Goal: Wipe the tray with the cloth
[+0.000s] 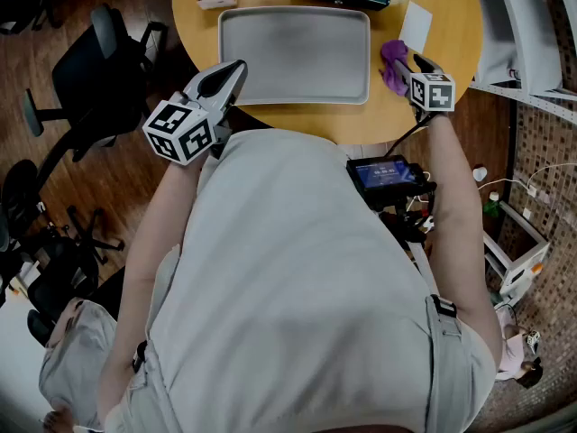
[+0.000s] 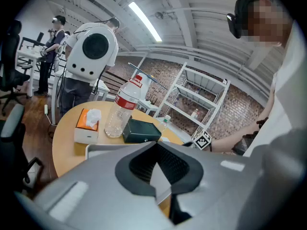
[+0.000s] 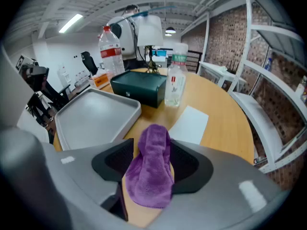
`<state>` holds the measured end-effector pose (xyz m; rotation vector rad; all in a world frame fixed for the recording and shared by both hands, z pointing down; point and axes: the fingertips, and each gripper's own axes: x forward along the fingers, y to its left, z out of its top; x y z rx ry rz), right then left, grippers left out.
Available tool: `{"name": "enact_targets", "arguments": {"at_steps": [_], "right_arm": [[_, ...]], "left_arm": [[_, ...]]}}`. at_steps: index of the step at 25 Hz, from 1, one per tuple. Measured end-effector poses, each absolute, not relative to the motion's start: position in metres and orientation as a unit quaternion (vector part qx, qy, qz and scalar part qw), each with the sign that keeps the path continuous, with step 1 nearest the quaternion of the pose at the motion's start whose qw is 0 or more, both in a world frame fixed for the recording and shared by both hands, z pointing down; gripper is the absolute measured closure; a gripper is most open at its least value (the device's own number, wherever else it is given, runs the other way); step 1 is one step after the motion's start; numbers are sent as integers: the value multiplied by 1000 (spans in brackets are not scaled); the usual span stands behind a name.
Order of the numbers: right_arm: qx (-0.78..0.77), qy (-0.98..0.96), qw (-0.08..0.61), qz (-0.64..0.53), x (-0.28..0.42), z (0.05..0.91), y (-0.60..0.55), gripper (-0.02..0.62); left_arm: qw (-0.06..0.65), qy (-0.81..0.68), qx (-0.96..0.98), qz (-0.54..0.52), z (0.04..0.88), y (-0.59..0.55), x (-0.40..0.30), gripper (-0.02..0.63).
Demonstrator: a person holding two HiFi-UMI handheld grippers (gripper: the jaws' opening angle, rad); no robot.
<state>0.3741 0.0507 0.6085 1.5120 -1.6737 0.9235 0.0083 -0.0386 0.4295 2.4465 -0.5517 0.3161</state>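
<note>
head view: the grey tray [image 1: 294, 55] lies bare on the round wooden table [image 1: 455, 48]. the purple cloth [image 1: 394, 66] sits crumpled just beside the tray's right edge, under the right gripper [image 1: 413, 65]. the left gripper [image 1: 234, 69] hangs at the tray's near left corner.

left gripper view: the left gripper [image 2: 156, 150] has its jaw tips together, holding nothing, tray rim [image 2: 103, 149] ahead.

right gripper view: the right gripper [image 3: 152, 145] has its jaws spread wide astride the cloth [image 3: 151, 171], not yet pinching. this looks like the pickup step; next it should close on the cloth, lift it and carry it onto the tray [image 3: 96, 119].
</note>
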Motion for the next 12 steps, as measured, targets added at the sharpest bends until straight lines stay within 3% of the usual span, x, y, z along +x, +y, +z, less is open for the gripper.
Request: {"name": "enact_targets", "arguments": {"at_steps": [8, 10, 12], "right_arm": [[544, -603, 416, 409, 383, 649, 77, 358], [550, -588, 436, 402, 389, 650, 82, 494], [561, -584, 438, 392, 392, 643, 81, 506]], "left_arm": [[301, -218, 921, 119, 424, -33, 2, 606], [302, -221, 920, 118, 424, -32, -1, 606], [302, -220, 920, 116, 424, -32, -1, 606]]}}
